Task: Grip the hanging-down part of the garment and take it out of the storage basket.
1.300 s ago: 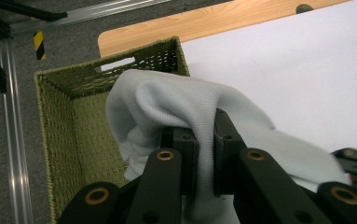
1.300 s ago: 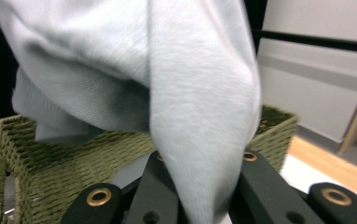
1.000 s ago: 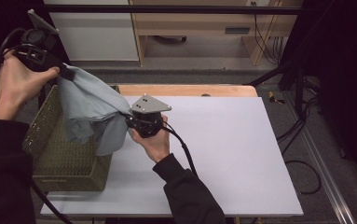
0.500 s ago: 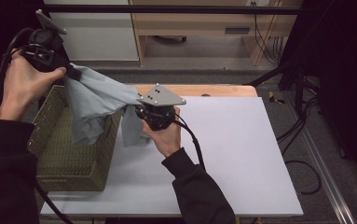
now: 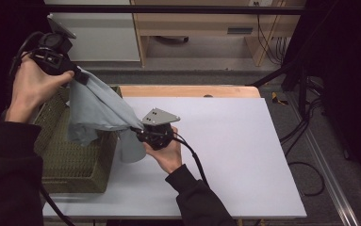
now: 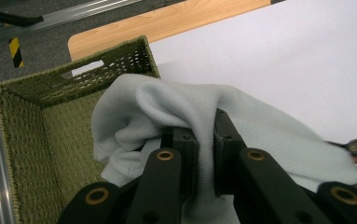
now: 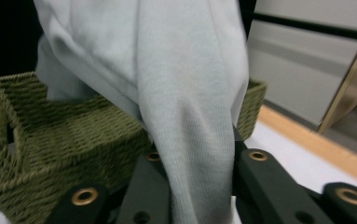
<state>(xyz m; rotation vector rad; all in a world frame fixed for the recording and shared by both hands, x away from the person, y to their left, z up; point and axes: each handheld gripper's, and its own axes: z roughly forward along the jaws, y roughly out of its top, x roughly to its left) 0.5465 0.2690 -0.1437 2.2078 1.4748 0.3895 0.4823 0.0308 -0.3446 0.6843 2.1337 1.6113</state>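
Note:
A pale grey-blue cloth (image 5: pixel 95 108) hangs stretched between my two grippers, above the right side of a green woven basket (image 5: pixel 74 162). My left gripper (image 5: pixel 77 75) is held high over the basket's far left and is shut on the cloth's upper end. The left gripper view has its jaws (image 6: pixel 205 154) pinching a fold of the cloth (image 6: pixel 167 102) over the basket (image 6: pixel 36 121). My right gripper (image 5: pixel 135 129) is lower, just right of the basket wall, shut on the cloth's other end. In the right gripper view the cloth (image 7: pixel 167 70) drapes down between the jaws, with the basket (image 7: pixel 73 135) behind.
The basket stands on the left part of a white tabletop (image 5: pixel 234 150), which stretches bare to the right. A wooden strip (image 5: pixel 187 91) runs along the table's far edge. Cabinets stand behind, and cables (image 5: pixel 305 136) lie on the floor at the right.
The right gripper rose with its end of the cloth, then came back down and nearer, beside the basket's right wall. The left gripper drifted slightly right. Both kept hold of the cloth.

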